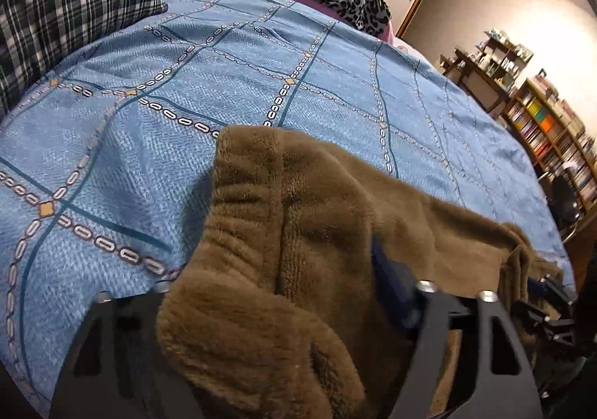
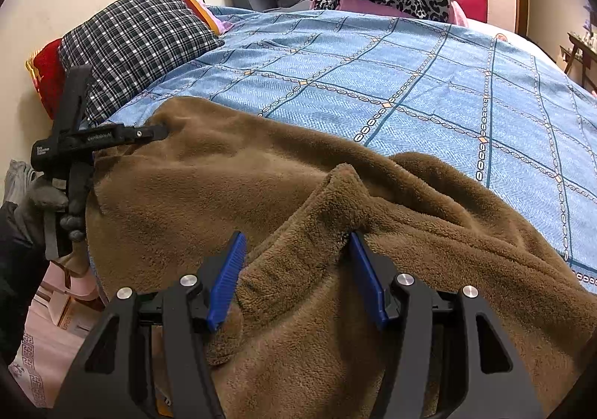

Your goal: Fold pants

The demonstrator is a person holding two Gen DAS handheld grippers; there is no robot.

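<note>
Brown fleece pants (image 2: 231, 172) lie bunched on the near part of the blue chain-patterned bedspread (image 2: 410, 57). The right gripper (image 2: 298, 269) stands with blue pads apart, a raised fold of the pants between them. The left gripper (image 2: 149, 133), at the pants' left edge, is clamped on the fleece. White lettering on its black body is too small to read. A dark plaid pillow (image 2: 138, 42) rests beyond the pants on the left.

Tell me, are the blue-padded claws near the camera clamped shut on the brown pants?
No. The right gripper stands open, its blue pads spread apart with a fold of the brown pants lying loose between them.
</note>
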